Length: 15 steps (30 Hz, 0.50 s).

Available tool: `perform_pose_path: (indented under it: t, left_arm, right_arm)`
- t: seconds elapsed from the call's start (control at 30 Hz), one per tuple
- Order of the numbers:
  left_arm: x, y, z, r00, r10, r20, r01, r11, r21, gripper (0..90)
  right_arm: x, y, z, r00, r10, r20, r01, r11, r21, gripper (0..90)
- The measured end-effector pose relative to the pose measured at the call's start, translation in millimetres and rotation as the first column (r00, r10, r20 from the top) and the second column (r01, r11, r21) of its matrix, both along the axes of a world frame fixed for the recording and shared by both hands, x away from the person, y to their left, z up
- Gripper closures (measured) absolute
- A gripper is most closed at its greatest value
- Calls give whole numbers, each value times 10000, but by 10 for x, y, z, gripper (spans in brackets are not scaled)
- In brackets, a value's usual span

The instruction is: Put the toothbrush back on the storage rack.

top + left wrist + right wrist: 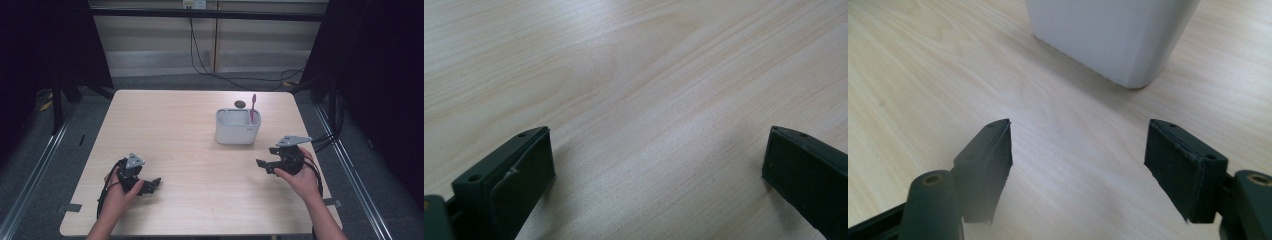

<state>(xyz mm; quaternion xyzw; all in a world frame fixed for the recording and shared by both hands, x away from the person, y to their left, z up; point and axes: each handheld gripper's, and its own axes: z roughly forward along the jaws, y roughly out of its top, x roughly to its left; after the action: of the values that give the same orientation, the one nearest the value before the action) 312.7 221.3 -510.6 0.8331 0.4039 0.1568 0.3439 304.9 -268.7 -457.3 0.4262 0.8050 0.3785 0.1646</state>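
A white holder (237,127) stands on the wooden table (170,125) right of centre, with a pink toothbrush (253,108) upright in its right compartment. A person's left hand holds my left gripper (152,186) low at the near left; it is open over bare wood (659,165). The right hand holds my right gripper (265,166) at the near right, in front of the holder (1113,35). It stands open (1078,165) with nothing between its jaws.
A small dark round object (240,104) lies on the table just behind the holder. Cables (210,70) run across the floor beyond the far edge. Dark curtains hang on both sides.
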Motion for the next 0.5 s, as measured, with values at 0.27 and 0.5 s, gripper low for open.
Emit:
perform_pose_path:
  t: [0.27,0.5]
  left_arm:
    - [0,0,0,10000,1,1,-1,10000,0,0]
    - [0,0,0,10000,-1,1,1,10000,3,0]
  right_arm:
    - [-73,-102,-95,9998,70,-179,-71,9999,-78,266]
    - [-130,-142,-164,9994,76,-323,-88,9993,-364,260]
